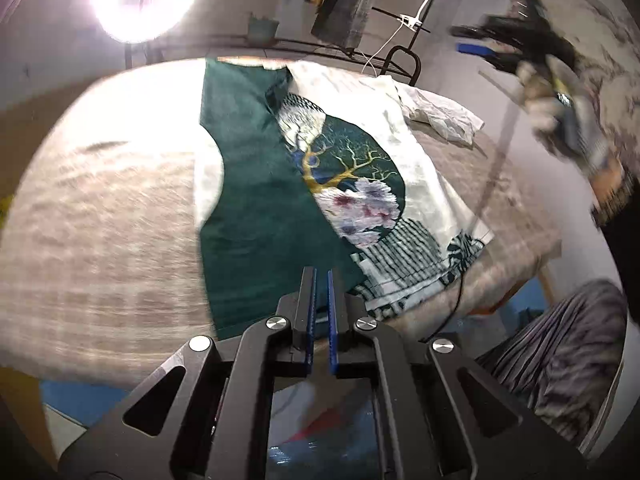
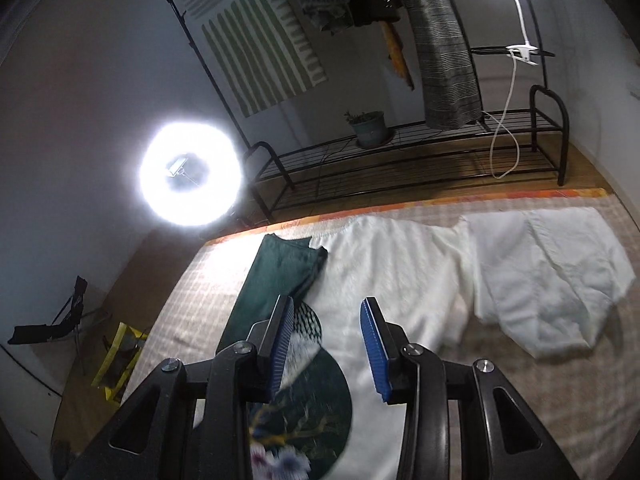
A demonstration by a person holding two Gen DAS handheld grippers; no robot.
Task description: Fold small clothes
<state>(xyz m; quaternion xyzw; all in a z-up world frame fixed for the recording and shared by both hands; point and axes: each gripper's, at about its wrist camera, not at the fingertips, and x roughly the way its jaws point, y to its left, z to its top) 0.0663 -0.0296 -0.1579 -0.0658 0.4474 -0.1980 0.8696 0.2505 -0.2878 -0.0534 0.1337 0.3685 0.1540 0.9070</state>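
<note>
A small white and dark green shirt (image 1: 304, 168) with a round tree print lies flat on the checked table cloth (image 1: 100, 240); its green half is folded over the white. It also shows in the right wrist view (image 2: 384, 272). My left gripper (image 1: 322, 276) hovers over the shirt's near hem, its blue pads nearly together with nothing between them. My right gripper (image 2: 326, 312) is open and empty, held above the print; it appears blurred in the left wrist view (image 1: 492, 46), high at the right.
A second white garment (image 2: 548, 272) lies crumpled to the right of the shirt. A black wire rack (image 2: 420, 152) with a potted plant (image 2: 370, 128) stands behind the table. A ring light (image 2: 190, 172) glares at the left. A grey striped cloth (image 1: 560, 360) sits off the table's near right edge.
</note>
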